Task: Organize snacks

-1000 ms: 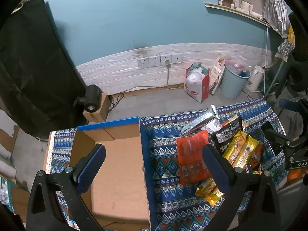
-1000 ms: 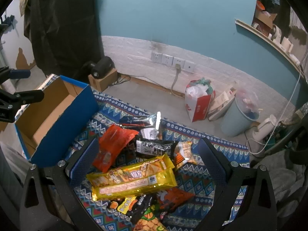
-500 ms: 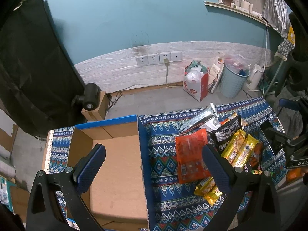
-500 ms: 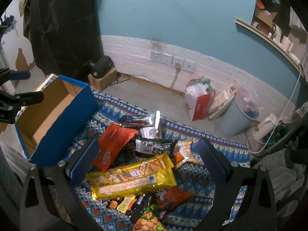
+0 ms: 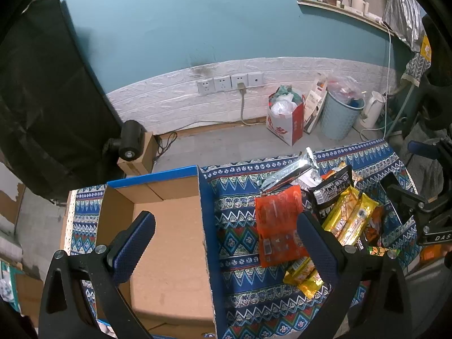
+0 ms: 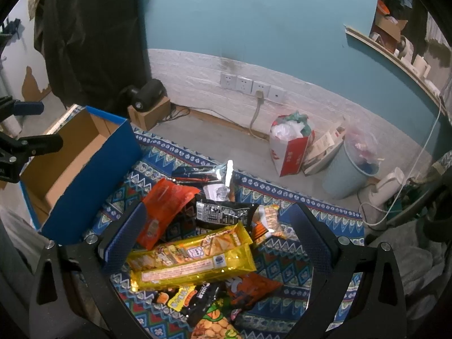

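- My left tongs [image 5: 226,231] gape wide, holding nothing, over the box [image 5: 169,226] wall and the cloth [image 5: 237,214].
- My right tongs [image 6: 223,231] spread wide, holding nothing, above the snack pile; the yellow pack [image 6: 192,257] lies between the fingers.
- Only the left view shows the box floor, bare cardboard.
- Only the right view shows the black packet [image 6: 226,212] label and the front packets.
- The orange bag [image 5: 279,223] lies just beside the box.

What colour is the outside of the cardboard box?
Blue. The box shows its blue outer wall best in the right wrist view; its inside is plain brown.
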`<control>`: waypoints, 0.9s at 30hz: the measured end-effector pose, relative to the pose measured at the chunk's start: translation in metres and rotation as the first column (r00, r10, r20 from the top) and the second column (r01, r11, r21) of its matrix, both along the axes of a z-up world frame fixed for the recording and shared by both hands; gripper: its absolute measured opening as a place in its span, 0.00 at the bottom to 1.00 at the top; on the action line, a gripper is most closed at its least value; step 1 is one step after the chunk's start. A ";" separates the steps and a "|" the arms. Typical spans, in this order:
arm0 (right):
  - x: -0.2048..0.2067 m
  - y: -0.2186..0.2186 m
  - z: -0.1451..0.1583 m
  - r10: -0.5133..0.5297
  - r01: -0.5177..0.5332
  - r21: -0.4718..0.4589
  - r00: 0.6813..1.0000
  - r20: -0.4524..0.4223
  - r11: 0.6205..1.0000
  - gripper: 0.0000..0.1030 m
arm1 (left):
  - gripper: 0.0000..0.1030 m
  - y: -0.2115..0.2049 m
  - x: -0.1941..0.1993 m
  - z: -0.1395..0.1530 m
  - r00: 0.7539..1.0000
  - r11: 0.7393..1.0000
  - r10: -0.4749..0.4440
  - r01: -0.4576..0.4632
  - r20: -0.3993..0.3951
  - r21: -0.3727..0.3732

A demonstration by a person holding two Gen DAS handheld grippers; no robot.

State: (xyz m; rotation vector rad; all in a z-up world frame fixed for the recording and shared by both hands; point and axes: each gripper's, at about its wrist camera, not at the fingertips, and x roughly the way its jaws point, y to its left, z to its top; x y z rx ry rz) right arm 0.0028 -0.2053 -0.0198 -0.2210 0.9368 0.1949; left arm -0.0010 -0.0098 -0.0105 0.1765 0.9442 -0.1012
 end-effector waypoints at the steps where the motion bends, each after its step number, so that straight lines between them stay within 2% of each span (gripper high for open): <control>1: 0.000 0.000 0.000 0.001 -0.001 0.002 1.000 -0.001 1.000 0.97 | 0.98 0.000 0.000 0.000 1.000 1.000 0.000 0.000 0.000 -0.001; 27: 0.000 0.000 0.000 -0.001 0.001 0.005 1.000 -0.006 1.000 0.97 | 0.98 -0.007 0.000 -0.003 1.000 1.000 -0.007 0.007 -0.013 0.002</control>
